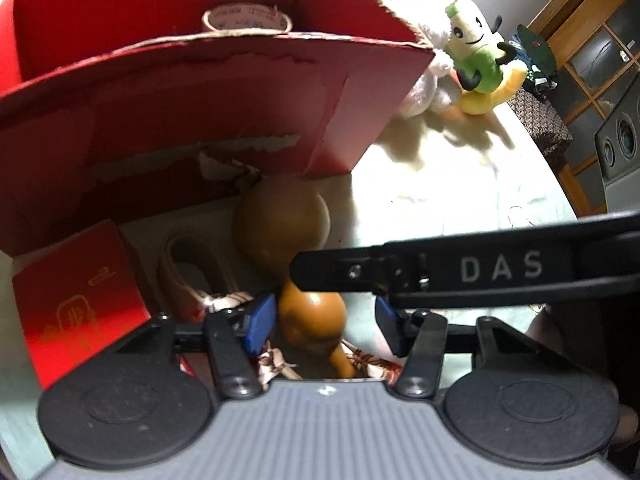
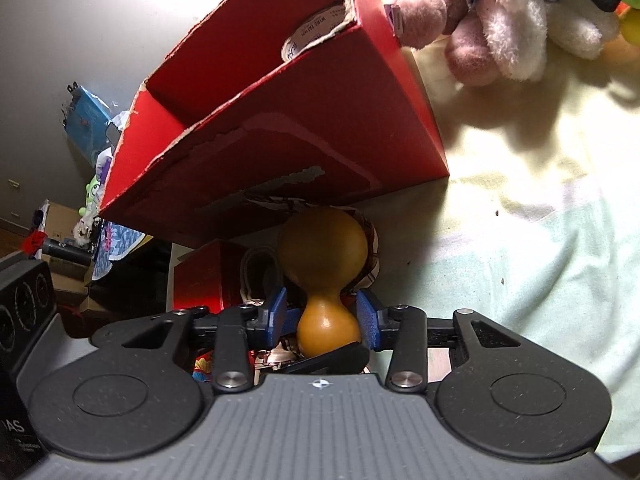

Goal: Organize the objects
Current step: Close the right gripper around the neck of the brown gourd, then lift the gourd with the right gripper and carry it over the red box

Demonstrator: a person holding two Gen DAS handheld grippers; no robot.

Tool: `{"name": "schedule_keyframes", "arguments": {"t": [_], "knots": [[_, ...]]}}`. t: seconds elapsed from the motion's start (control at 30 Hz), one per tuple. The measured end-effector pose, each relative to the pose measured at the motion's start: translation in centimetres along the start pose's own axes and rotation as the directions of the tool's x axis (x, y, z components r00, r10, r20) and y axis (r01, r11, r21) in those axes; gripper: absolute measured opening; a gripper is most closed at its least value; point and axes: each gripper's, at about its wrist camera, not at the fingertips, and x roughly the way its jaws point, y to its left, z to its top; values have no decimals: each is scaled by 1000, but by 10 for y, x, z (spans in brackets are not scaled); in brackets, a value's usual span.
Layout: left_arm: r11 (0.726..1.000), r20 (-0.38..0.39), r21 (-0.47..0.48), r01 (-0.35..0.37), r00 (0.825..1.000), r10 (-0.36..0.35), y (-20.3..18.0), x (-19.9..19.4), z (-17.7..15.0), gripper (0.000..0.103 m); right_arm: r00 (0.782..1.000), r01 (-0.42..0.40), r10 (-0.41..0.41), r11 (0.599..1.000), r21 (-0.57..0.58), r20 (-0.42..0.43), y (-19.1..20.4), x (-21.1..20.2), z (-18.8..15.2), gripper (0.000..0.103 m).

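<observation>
A brown gourd [image 1: 288,240] [image 2: 326,276] lies on the table in front of a red cardboard box [image 1: 200,92] [image 2: 304,128]. My right gripper [image 2: 322,322] straddles the gourd's narrow waist with its blue pads [image 2: 370,326] close to it; the right pad touches, the left stands a little off. My left gripper [image 1: 324,320] is open around the gourd's small bulb, and the right gripper's black finger [image 1: 460,270] crosses in front of it. A roll of tape [image 1: 246,20] [image 2: 316,32] sits inside the box.
A small red box [image 1: 80,304] [image 2: 204,276] and a pale ring-shaped roll [image 1: 192,264] lie left of the gourd. A pink and white plush [image 2: 480,20] and a green plush [image 1: 480,52] sit beyond the box on the pale tablecloth [image 2: 540,240]. A black speaker [image 1: 620,140] stands at right.
</observation>
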Motion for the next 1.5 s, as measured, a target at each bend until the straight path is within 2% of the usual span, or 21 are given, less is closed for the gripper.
{"name": "schedule_keyframes", "arguments": {"t": [0.27,0.37,0.47,0.73,1.07,1.13,1.5], "knots": [[1000,-23,8,1,1000,-1,4,13,7,54,1000,8,-8,1000,-13,-31,-1,14,5,39],[1000,-30,24,-8,1000,8,3,16,10,51,999,0,0,1000,-3,-45,-2,16,8,32],[999,-22,44,-17,1000,18,1,15,12,50,999,6,-7,1000,-26,-38,0,12,10,28],[997,-12,78,-4,1000,5,-8,6,14,49,1000,8,-9,998,-64,-10,-1,-6,10,27],[989,38,151,9,999,-15,-26,-23,16,49,997,19,-7,986,-167,71,5,-43,7,27],[985,52,169,16,998,-25,-31,-31,17,49,996,28,-11,982,-186,90,20,-41,4,27],[964,151,263,28,986,-69,-54,-77,37,49,982,13,29,976,-217,189,39,-79,15,27]]}}
